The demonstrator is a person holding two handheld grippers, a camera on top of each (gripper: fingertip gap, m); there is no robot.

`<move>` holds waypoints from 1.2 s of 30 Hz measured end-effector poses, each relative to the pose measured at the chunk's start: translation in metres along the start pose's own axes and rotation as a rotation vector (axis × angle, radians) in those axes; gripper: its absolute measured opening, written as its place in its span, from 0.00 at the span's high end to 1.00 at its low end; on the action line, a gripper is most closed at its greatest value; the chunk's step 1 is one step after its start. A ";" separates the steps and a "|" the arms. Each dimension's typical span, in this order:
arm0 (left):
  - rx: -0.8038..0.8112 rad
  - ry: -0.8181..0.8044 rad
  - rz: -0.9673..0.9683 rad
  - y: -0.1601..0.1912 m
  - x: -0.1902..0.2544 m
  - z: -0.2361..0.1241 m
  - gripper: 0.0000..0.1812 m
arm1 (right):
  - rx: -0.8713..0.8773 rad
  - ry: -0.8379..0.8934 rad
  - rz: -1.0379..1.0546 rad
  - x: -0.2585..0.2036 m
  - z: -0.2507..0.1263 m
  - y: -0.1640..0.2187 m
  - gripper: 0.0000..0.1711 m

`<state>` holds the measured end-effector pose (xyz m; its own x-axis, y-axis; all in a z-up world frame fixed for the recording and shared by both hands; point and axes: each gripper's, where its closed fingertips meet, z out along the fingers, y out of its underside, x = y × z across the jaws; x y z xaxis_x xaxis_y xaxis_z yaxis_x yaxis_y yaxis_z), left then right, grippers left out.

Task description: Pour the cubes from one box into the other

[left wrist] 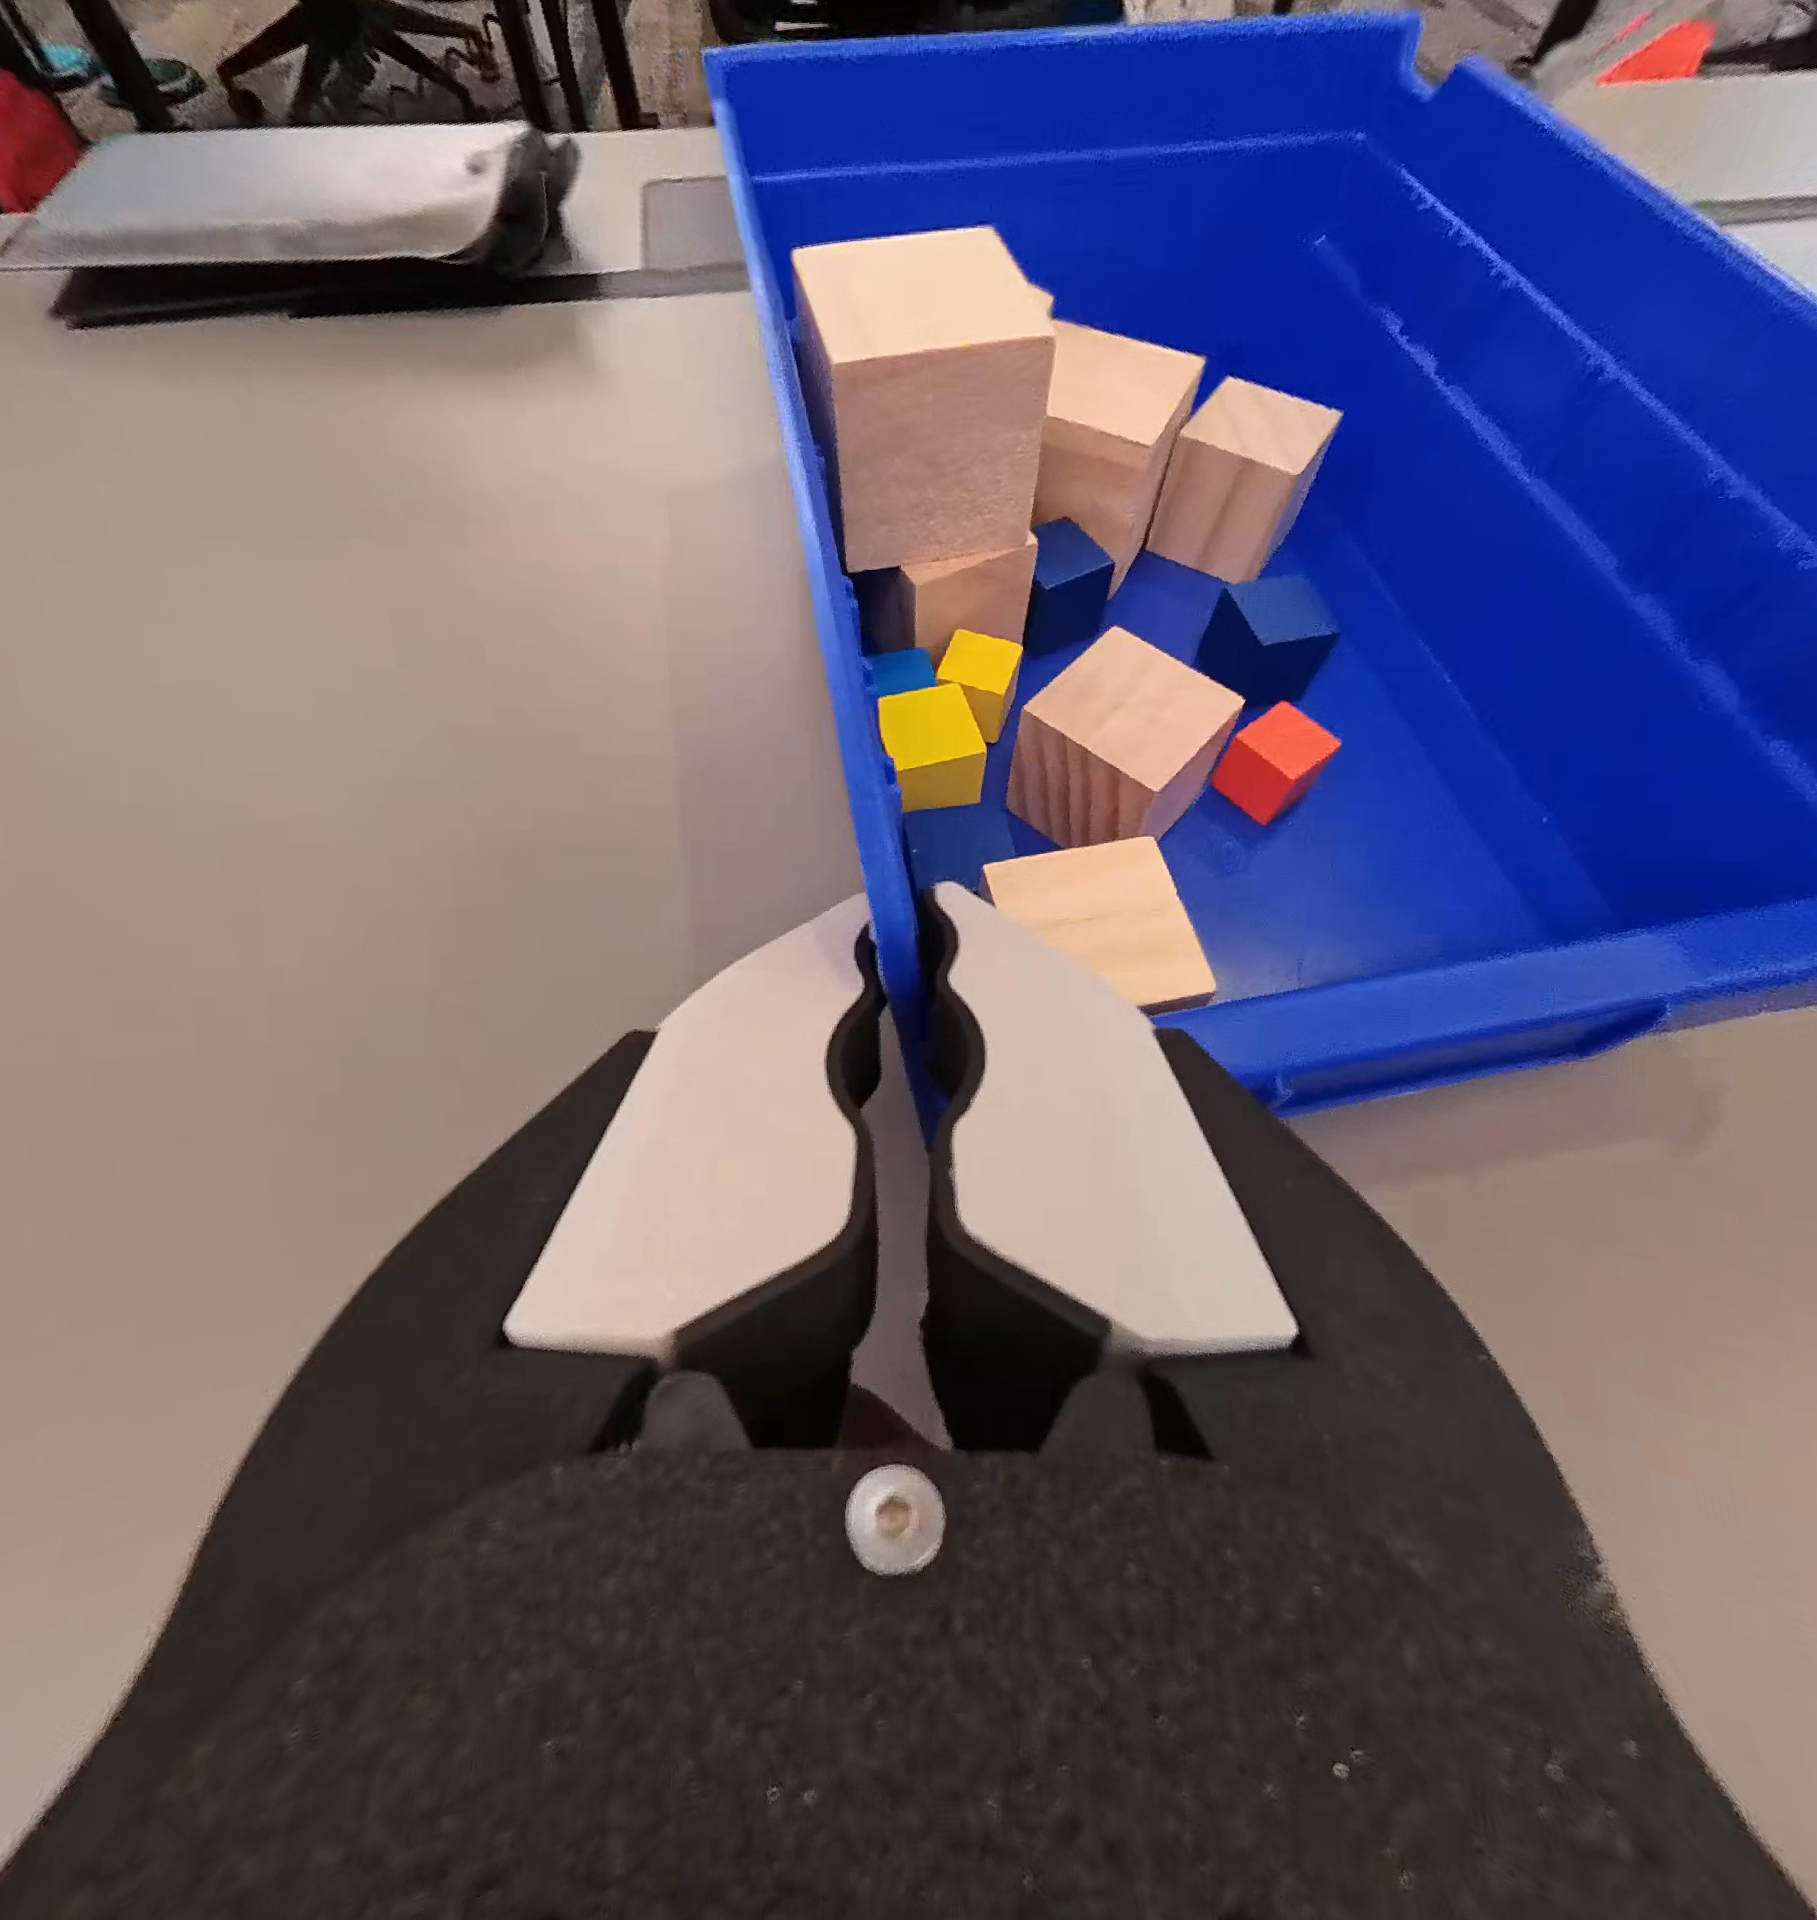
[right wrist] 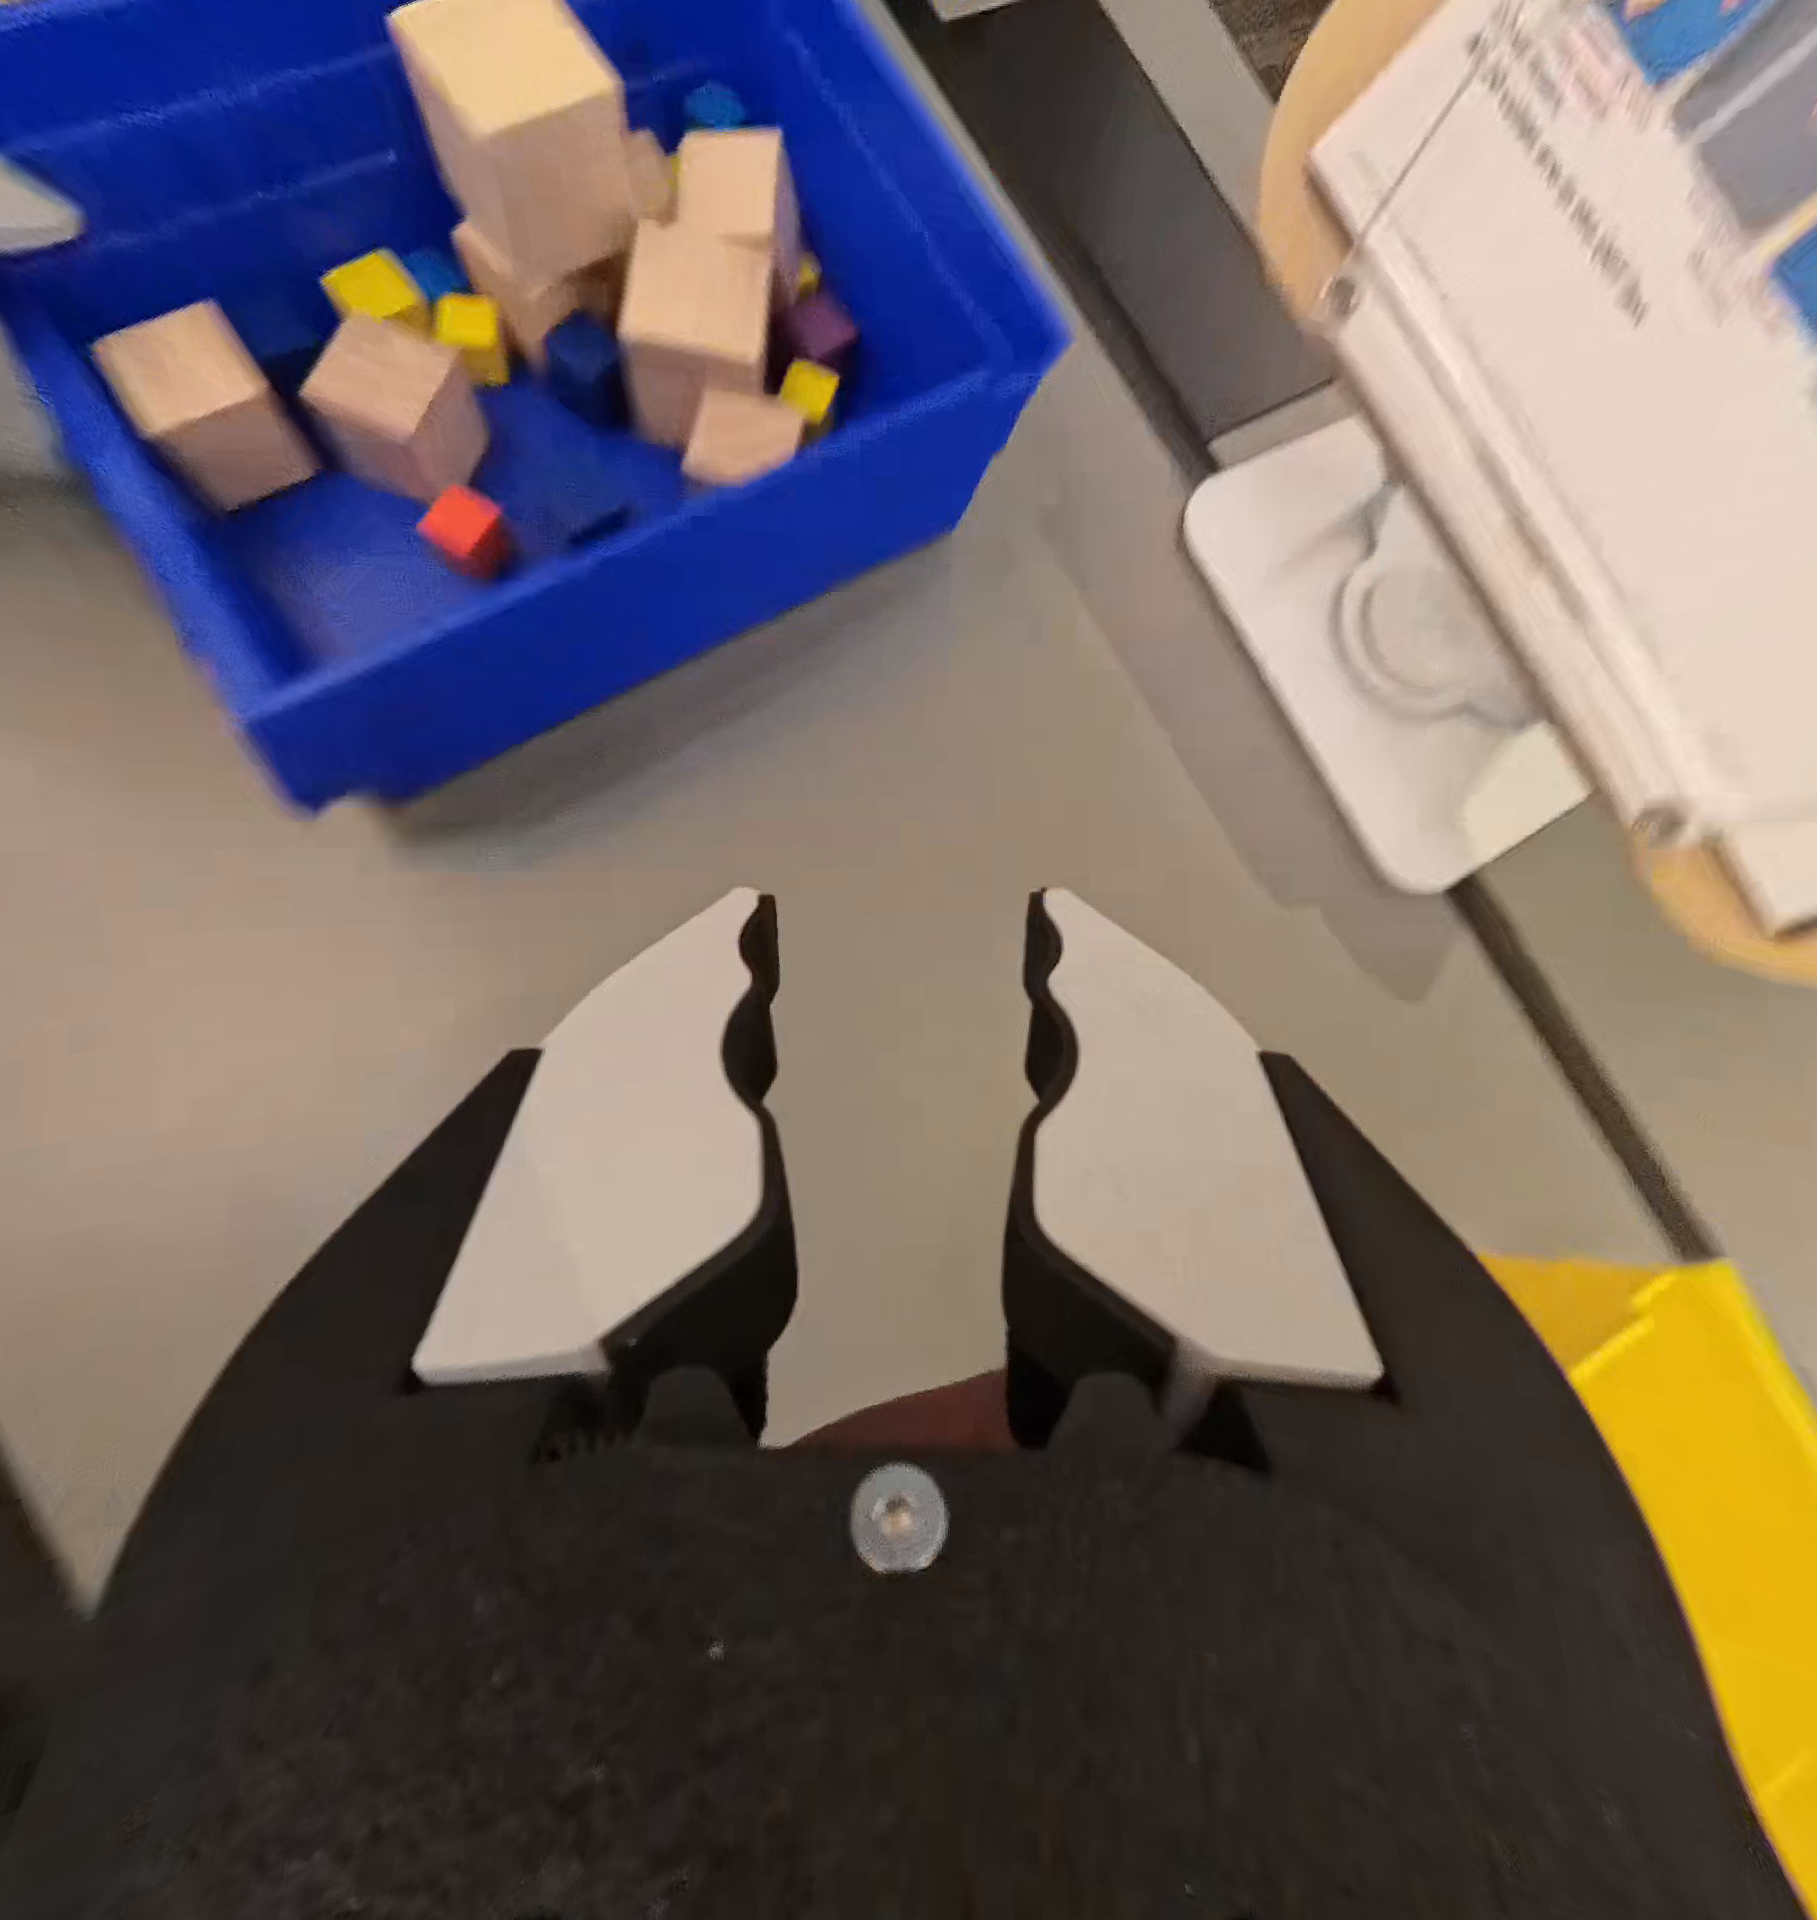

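A blue box (left wrist: 1610,582) sits on the grey table and holds several plain wooden cubes (left wrist: 935,405) and small yellow (left wrist: 930,743), blue (left wrist: 1268,634) and red (left wrist: 1276,758) cubes, heaped toward its left wall. My left gripper (left wrist: 899,925) is shut on that left wall near the front corner. In the right wrist view the blue box (right wrist: 613,644) lies at the upper left with the cubes (right wrist: 696,312) inside. My right gripper (right wrist: 899,914) is open and empty above the bare table, apart from the box. A yellow box (right wrist: 1735,1538) shows at the lower right, partly hidden by the gripper.
A flat dark pad with a grey cover (left wrist: 291,208) lies at the table's far left. A white tray (right wrist: 1382,644) and a stack of printed booklets (right wrist: 1610,416) on a round wooden surface sit right of the blue box, past a dark table seam (right wrist: 1174,249).
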<state>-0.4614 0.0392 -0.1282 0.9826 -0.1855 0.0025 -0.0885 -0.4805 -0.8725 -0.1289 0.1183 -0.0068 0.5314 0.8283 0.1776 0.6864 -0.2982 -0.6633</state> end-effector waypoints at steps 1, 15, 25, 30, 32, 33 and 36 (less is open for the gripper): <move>-0.003 0.017 0.017 0.001 0.009 -0.002 0.98 | -0.018 0.004 -0.019 0.012 0.016 -0.016 0.74; -0.021 0.123 0.006 0.001 0.084 -0.002 0.99 | -0.634 -0.346 -0.255 0.035 0.169 0.022 0.98; -0.001 0.259 0.119 -0.072 0.184 -0.008 0.98 | -0.619 -0.270 -0.200 0.105 0.050 0.057 0.99; 0.088 0.378 0.177 -0.160 0.264 0.006 0.98 | -0.597 -0.111 -0.118 0.185 -0.074 0.073 0.98; 0.112 0.427 0.205 -0.190 0.302 0.020 0.98 | -0.585 -0.042 -0.068 0.220 -0.120 0.087 0.99; 0.124 0.440 0.231 -0.204 0.321 0.029 0.98 | -0.579 -0.006 -0.043 0.237 -0.139 0.097 0.98; 0.139 0.464 0.290 -0.234 0.376 0.068 0.98 | -0.577 0.099 0.029 0.288 -0.177 0.133 0.98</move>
<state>-0.0604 0.1403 0.0439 0.7437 -0.6659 -0.0595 -0.2909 -0.2422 -0.9256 0.2038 0.2329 0.0850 0.5791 0.7757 0.2507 0.8152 -0.5535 -0.1706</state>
